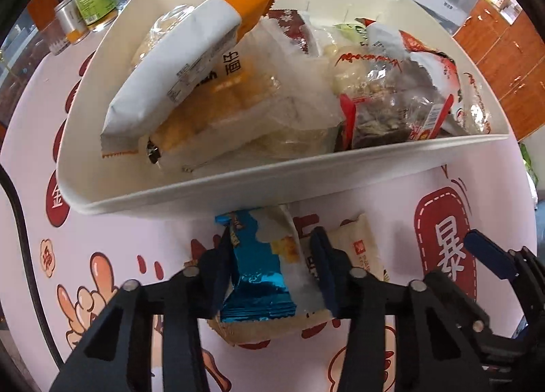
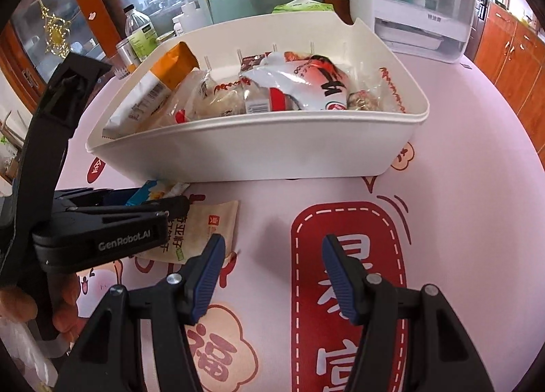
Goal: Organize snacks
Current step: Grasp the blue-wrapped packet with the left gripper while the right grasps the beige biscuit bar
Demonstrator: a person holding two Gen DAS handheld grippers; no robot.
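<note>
Pointing steeply down, left tongs gripping blue snack packet, right tongs open, empty.

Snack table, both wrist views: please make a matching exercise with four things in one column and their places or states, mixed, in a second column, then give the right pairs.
Things:
1. blue foil packet
2. beige packet
3. white bin
4. right gripper

Places or states:
A. open, nothing between its jaws
B. filled with snack bags
C. between the left gripper's fingers
D. flat on the tablecloth, beside the left gripper

Pairs: 1-C, 2-D, 3-B, 4-A
</note>
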